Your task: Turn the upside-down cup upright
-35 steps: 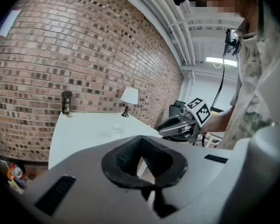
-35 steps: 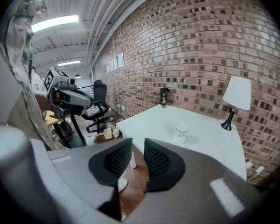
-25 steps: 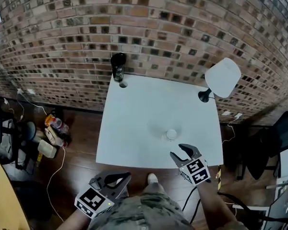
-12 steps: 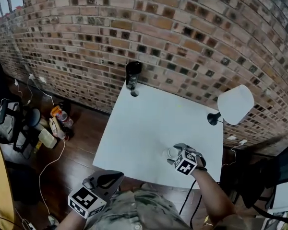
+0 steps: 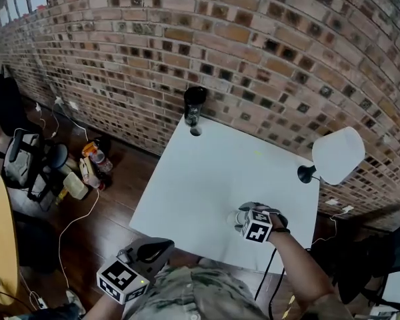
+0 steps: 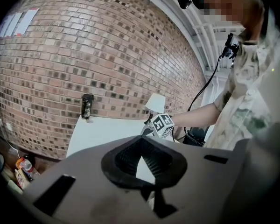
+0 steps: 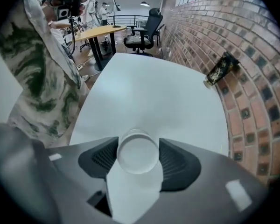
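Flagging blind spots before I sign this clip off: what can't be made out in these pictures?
1) The cup: in the head view, mostly hidden under the right gripper, whose jaws have just been closing with it between them; in the left gripper view, hidden behind that gripper.
2) The dark can: print too small to read in every view.
3) The lamp: in the head view, its stem is covered by its shade.

You've a clear glossy cup (image 7: 137,154) on a smooth matt white tabletop (image 7: 154,87); upper frame, a rough brick wall (image 5: 253,39).
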`<state>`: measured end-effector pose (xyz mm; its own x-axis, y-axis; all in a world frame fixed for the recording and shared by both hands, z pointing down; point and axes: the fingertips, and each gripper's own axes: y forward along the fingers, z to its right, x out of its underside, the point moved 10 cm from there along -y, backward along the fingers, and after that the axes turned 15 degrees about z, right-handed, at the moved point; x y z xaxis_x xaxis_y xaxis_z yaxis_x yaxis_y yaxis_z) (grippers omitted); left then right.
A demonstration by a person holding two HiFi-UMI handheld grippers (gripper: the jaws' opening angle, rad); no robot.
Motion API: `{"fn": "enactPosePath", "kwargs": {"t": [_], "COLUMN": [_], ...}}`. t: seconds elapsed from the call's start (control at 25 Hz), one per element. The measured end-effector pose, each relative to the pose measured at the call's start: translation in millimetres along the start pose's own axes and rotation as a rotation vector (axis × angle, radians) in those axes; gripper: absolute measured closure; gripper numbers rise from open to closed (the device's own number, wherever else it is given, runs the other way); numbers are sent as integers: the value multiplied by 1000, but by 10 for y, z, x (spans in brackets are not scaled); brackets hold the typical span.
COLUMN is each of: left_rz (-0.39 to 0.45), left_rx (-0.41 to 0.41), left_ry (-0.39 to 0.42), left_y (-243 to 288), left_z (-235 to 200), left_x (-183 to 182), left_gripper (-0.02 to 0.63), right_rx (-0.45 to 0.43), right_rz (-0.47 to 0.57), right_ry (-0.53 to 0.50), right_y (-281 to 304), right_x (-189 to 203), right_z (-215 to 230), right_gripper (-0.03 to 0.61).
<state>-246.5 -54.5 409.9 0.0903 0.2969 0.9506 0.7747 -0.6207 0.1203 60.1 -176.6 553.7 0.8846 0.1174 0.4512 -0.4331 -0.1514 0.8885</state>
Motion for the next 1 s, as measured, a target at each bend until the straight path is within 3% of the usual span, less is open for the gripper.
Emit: {"fn": "enactPosePath", "kwargs": {"t": [0.32,0.56,1.0], "left_rz": [-26,-63,-116], "left_rx": [20,64,59], "left_ry": [17,45,55], "left_y": [280,523,793], "left_z": [162,308,462], "left_x": [-41,-88,-111], "left_gripper": [607,607,607], "right_rx": [225,291,298], "right_rz": [339,501,406], "right_ry": [146,247,287], "right_y": [-232,-259,-100], "right_x": [327,742,1396], "right_z": [34,-47,-215], "right_gripper": [308,308,310]}}
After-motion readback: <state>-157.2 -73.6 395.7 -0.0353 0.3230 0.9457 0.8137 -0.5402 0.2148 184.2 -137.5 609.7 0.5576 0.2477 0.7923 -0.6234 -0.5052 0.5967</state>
